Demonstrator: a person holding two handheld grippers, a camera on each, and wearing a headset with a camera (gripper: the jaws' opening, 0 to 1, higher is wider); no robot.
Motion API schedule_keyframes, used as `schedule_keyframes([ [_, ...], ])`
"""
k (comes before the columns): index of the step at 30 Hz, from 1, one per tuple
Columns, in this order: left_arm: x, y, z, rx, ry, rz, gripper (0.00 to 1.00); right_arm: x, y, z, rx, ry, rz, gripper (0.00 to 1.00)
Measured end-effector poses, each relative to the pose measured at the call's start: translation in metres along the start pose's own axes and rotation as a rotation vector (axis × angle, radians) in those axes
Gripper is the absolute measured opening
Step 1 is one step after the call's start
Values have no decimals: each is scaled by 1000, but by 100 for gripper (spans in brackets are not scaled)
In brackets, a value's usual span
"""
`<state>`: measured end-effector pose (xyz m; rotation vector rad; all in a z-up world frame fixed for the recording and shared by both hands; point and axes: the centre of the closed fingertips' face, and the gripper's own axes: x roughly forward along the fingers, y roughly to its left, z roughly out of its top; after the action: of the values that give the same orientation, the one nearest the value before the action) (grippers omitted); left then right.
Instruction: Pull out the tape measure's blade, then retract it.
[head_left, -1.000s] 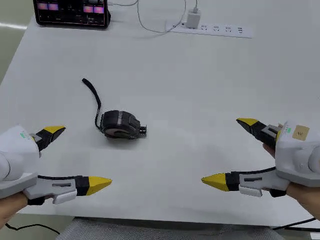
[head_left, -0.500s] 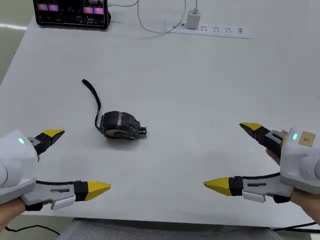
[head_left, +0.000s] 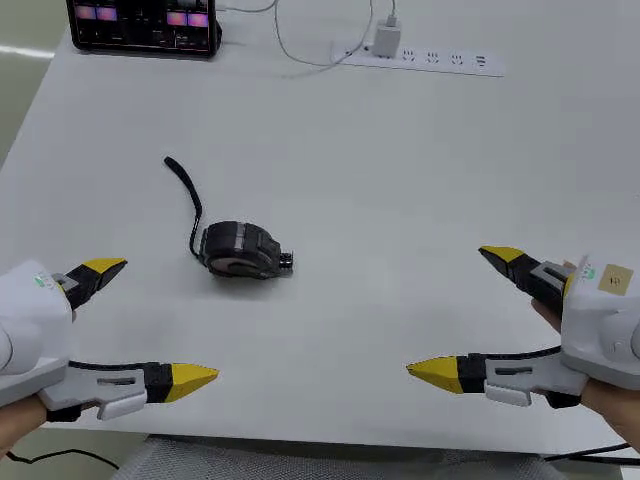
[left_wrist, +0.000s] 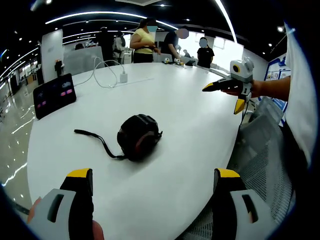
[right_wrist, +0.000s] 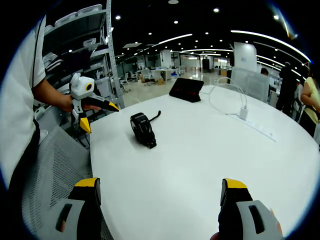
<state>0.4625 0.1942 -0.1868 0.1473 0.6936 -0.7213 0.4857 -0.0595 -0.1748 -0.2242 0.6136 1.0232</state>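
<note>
A white table (head_left: 400, 200) is seen across the head view, and everything else is carried on it. At its far left a dark tablet (head_left: 145, 22) with a lit screen is propped. A white power strip (head_left: 430, 58) is laid along the far edge to the right of it, with a white charger (head_left: 386, 40) plugged into its left end and a white cable (head_left: 300, 45) looped just beside that. The left claw (head_left: 160, 320) is held over the near left corner of the table and the right claw (head_left: 455, 311) over the near right edge. Both are spread wide, with their yellow tips well apart, and nothing is gripped by either. The black tape measure (head_left: 243, 251) is found resting on the table left of centre, farther from the person than the two claws, nearer the left one and touched by neither. Its blade is drawn in, and only the end hook (head_left: 286, 262) is shown at the case's mouth, which is turned toward the right claw's side. A thin black wrist strap (head_left: 185, 195) is trailed from the opposite end of the case, away from the person and to the left, flat on the table.
</note>
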Motion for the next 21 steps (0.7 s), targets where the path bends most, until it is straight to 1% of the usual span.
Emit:
schedule_keyframes([
  [15, 0, 0, -1, 3, 8, -11, 99, 0, 0, -2, 4, 7, 5, 99],
  [19, -1, 1, -1, 18, 7, -3, 98, 1, 3, -3, 2, 12, 12, 99],
  [21, -1, 1, 0, 15, 7, -3, 97, 1, 3, -3, 5, 10, 14, 99],
])
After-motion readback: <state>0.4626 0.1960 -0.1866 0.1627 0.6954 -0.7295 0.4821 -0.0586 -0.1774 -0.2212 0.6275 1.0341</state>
